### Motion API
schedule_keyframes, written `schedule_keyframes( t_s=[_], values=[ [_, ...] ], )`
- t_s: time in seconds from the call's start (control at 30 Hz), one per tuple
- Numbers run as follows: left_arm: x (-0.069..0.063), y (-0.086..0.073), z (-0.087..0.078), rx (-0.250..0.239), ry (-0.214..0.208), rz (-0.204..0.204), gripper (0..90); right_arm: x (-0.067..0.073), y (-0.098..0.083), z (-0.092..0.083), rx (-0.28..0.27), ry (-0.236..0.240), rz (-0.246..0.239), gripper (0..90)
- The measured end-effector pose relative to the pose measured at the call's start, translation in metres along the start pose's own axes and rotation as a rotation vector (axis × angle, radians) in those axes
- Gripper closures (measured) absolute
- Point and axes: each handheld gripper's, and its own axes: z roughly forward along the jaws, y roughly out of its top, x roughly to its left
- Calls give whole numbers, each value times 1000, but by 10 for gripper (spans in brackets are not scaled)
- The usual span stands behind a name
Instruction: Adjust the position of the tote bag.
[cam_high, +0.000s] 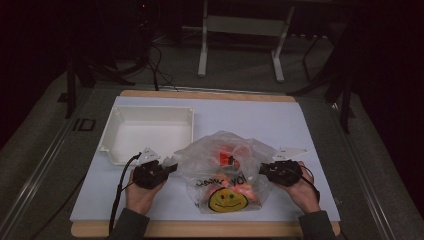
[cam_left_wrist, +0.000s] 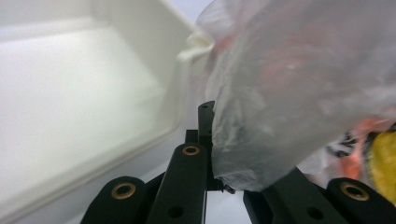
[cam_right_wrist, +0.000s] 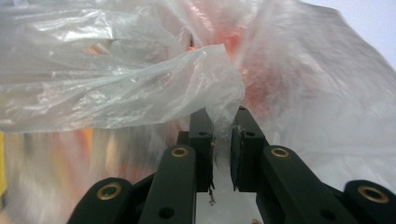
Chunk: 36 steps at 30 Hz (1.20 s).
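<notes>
A clear plastic bag (cam_high: 227, 170) printed with a yellow smiley holds orange contents beside a white tray (cam_high: 116, 120).

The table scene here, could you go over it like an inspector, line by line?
Surface: white mat on a wooden board.
Job's things: crumpled clear plastic bag with a yellow smiley face holding orange items; empty white plastic tray beside it.
Clutter: nothing seen.
Grippers: left gripper pinches the bag's left edge; right gripper grips a fold, a narrow gap between its jaws.
Cables: black cable trails from the left gripper.
Surroundings: dark room, white frame legs.
</notes>
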Motion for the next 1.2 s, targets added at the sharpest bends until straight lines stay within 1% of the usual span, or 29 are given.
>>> schedule_keyframes(
  t_s=[0.07,0.2,0.23,0.33,0.37,0.4,0.43,0.47,0.53,0.57,0.6,0.67,0.7,0.73,0.8,0.9,1.03,1.13,1.2],
  values=[
    [4,-7,-2,12,16,-12,888,-5,-6,-7,-11,-6,19,831],
    [14,-21,-6,25,31,-49,890,-16,-18,-18,-22,-26,57,864],
    [17,-26,-7,29,38,-63,890,-19,-22,-22,-23,-30,72,871],
    [23,-34,-8,43,61,-83,891,-28,-35,-32,-36,-53,110,883],
    [26,-36,-8,49,61,-93,892,-31,-38,-35,-42,-64,123,885],
    [27,-38,-8,48,56,-104,891,-33,-42,-39,-50,-61,140,885],
    [26,-38,-6,54,62,-103,891,-36,-45,-41,-67,-44,158,885],
    [25,-38,-4,61,67,-100,891,-36,-46,-43,-73,-39,164,886],
    [22,-37,0,72,75,-93,889,-35,-47,-41,-54,-57,158,886],
    [19,-36,1,67,71,-85,885,-35,-47,-39,-39,-66,151,884],
    [17,-36,1,48,46,-73,859,-34,-46,-37,-23,-68,147,872],
    [15,-35,-1,24,16,-59,730,-33,-46,-37,-30,-62,141,788],
    [14,-34,-3,16,8,-59,679,-33,-45,-38,-36,-52,136,734],
    [14,-34,-4,10,3,-56,649,-32,-45,-39,-40,-47,134,673],
    [13,-34,-6,3,0,-46,602,-31,-44,-41,-47,-46,128,593],
    [11,-34,-11,-11,-4,-27,549,-30,-44,-44,-51,-38,132,496],
    [12,-34,-17,-35,1,-22,508,-30,-45,-50,-62,-33,132,395],
    [14,-33,-19,-40,8,-26,505,-33,-46,-54,-68,-57,136,330],
    [14,-34,-20,-44,10,-24,504,-35,-47,-56,-74,-74,143,316]
  ],
)
